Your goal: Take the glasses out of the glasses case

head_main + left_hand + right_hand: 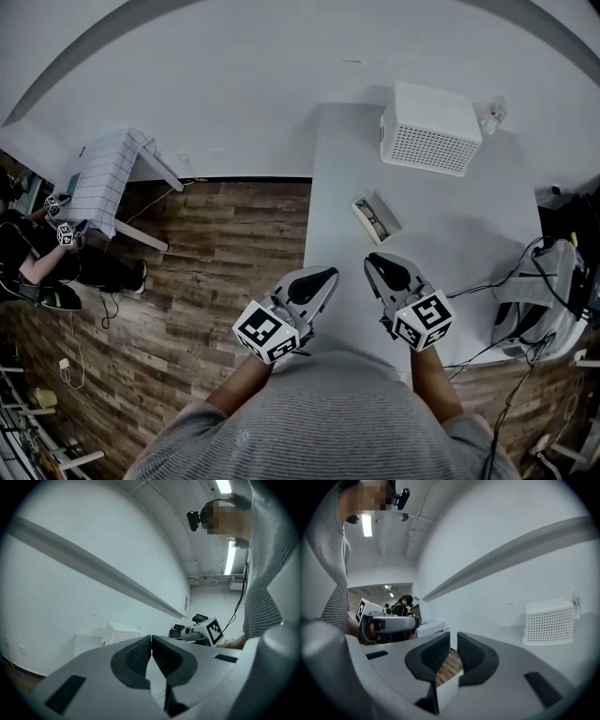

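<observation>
The glasses case lies open on the white table, with a dark pair of glasses inside it. Both grippers hover at the near edge of the table, short of the case. My left gripper is shut and empty; in the left gripper view its pads meet. My right gripper is also shut with nothing held; only a thin slit shows between its pads. The case does not show in either gripper view.
A white perforated basket stands at the table's back, also seen as the basket in the right gripper view. Cables and a grey device crowd the right edge. Wooden floor lies left of the table, where another person sits.
</observation>
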`<act>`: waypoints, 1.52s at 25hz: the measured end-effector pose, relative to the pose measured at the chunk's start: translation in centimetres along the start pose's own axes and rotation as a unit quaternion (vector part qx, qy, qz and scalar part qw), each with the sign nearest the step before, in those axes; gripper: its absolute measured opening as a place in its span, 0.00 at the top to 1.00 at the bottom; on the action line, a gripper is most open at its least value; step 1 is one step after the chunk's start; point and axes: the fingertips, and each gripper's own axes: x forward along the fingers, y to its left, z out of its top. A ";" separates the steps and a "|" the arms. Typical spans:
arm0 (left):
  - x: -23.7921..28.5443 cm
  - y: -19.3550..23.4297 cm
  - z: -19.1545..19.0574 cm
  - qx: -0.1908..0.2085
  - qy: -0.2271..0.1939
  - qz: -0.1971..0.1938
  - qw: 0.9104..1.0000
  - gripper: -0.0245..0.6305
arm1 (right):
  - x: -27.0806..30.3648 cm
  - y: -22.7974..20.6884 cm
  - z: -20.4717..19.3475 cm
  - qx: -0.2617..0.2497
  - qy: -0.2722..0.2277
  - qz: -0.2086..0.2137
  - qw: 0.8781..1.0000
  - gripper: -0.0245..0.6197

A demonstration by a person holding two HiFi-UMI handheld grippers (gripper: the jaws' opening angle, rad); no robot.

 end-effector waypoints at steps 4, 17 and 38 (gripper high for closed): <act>0.3 -0.2 -0.2 0.003 0.002 -0.001 1.000 0.94 | 1.3 -1.6 -1.9 -0.021 0.036 -0.003 0.999 0.65; 0.0 0.4 -0.1 0.000 -0.001 0.009 1.000 0.94 | 2.6 -3.5 -2.6 -0.026 0.056 -0.020 0.998 0.65; 1.0 1.1 -0.8 0.004 0.008 0.006 1.000 0.94 | 5.7 -10.5 -9.6 -0.013 0.142 -0.080 0.987 0.65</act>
